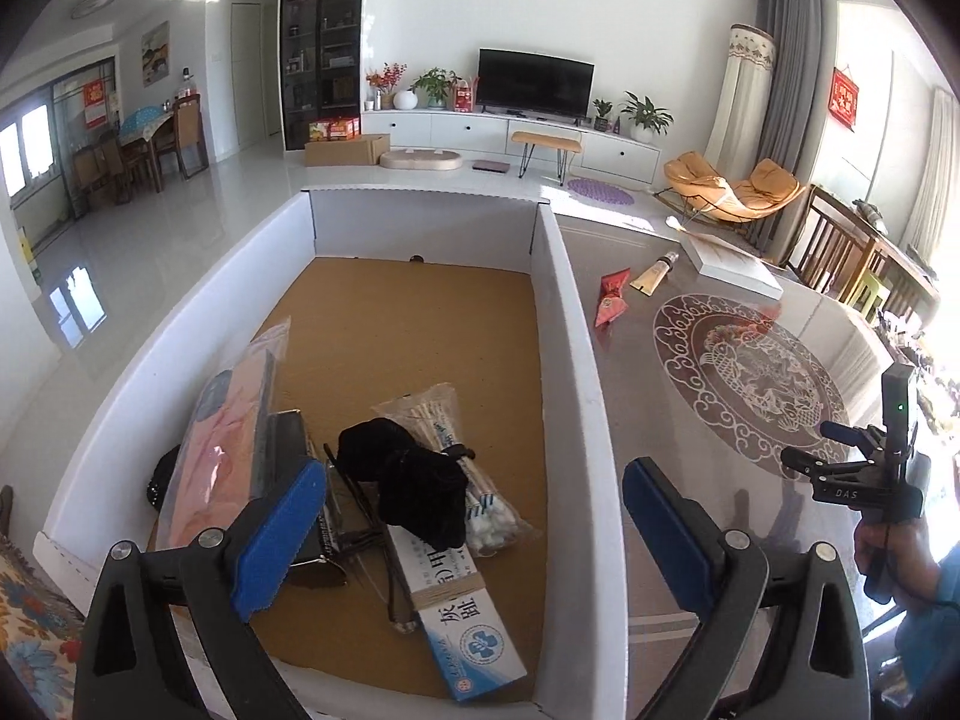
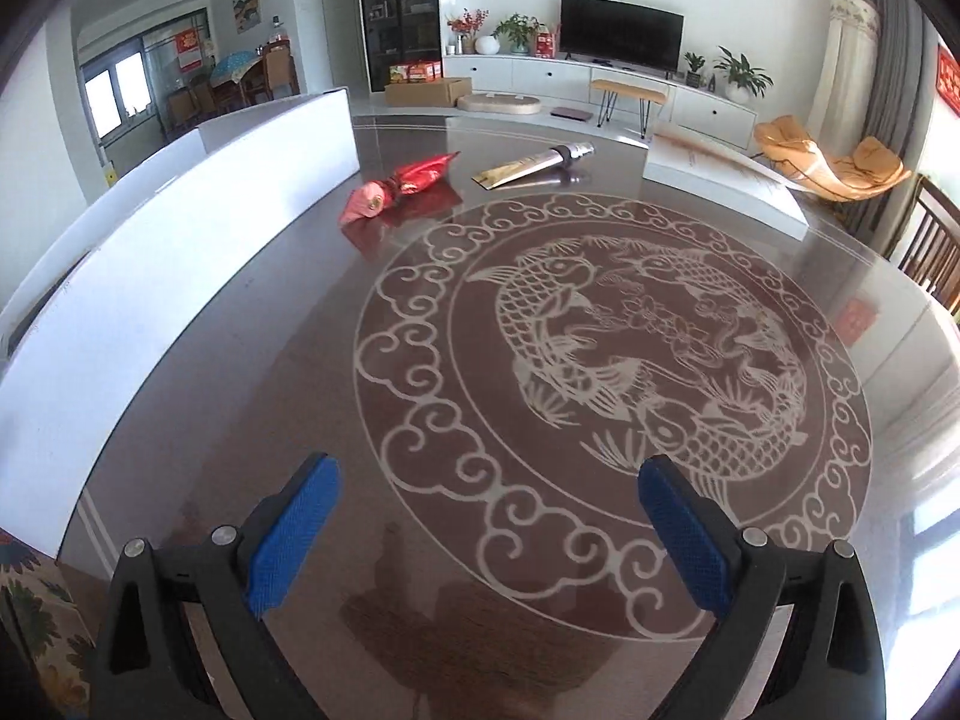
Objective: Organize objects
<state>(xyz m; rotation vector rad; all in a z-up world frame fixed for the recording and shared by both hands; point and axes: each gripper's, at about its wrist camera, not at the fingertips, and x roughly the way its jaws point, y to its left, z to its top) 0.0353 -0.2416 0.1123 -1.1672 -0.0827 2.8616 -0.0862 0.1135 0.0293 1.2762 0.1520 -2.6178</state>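
Most items already lie in your box (image 1: 564,324) at the table's (image 2: 288,396) left edge. A red packet (image 2: 399,186) and a tube (image 2: 534,165) remain near the far edge. Both your grippers, left (image 1: 474,534) and right (image 2: 489,534), have jaws apart, empty.

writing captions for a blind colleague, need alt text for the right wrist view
The open right gripper hangs empty over a glossy table inlaid with a round fish design. Beyond it lie a red wrapped packet and a gold tube; a white box wall runs along the left.
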